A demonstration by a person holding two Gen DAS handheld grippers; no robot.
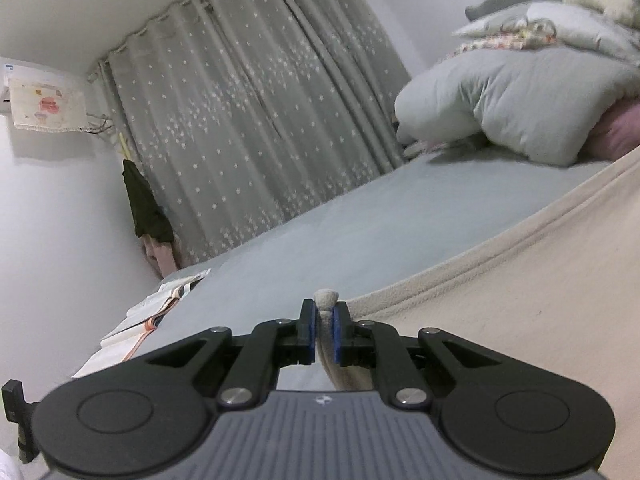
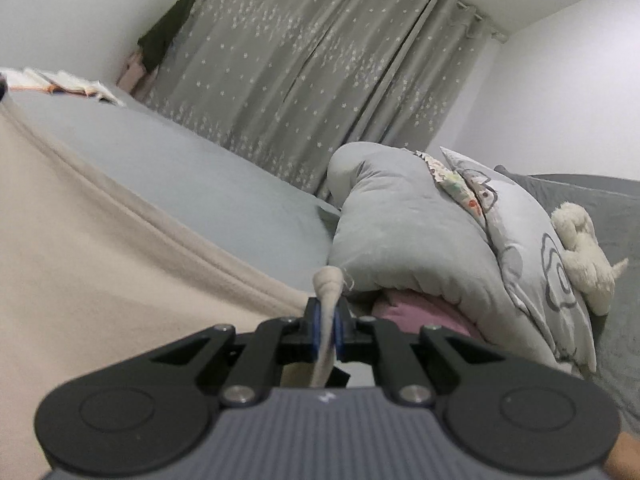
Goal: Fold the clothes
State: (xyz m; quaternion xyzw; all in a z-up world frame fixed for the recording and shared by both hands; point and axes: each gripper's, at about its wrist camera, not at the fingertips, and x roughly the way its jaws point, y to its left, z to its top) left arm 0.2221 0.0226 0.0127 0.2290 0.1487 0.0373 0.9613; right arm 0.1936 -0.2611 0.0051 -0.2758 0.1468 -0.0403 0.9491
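Note:
A cream garment (image 1: 520, 288) is stretched out over the pale blue bed (image 1: 360, 220), its hemmed edge running diagonally. In the left wrist view my left gripper (image 1: 325, 316) is shut on one corner of it, a small bunch of cloth poking up between the blue pads. The same cream garment (image 2: 80, 248) fills the left side of the right wrist view. There my right gripper (image 2: 326, 316) is shut on another corner, a twisted tip of cloth rising past the fingertips. Both grippers point slightly downward across the bed.
A folded grey duvet (image 2: 400, 224) with pillows and a white plush toy (image 2: 584, 256) is piled at the head of the bed. An open book (image 1: 152, 320) lies at the bed's far edge. Grey star-patterned curtains (image 1: 248, 120) hang behind, with dark clothes (image 1: 144, 204) beside them.

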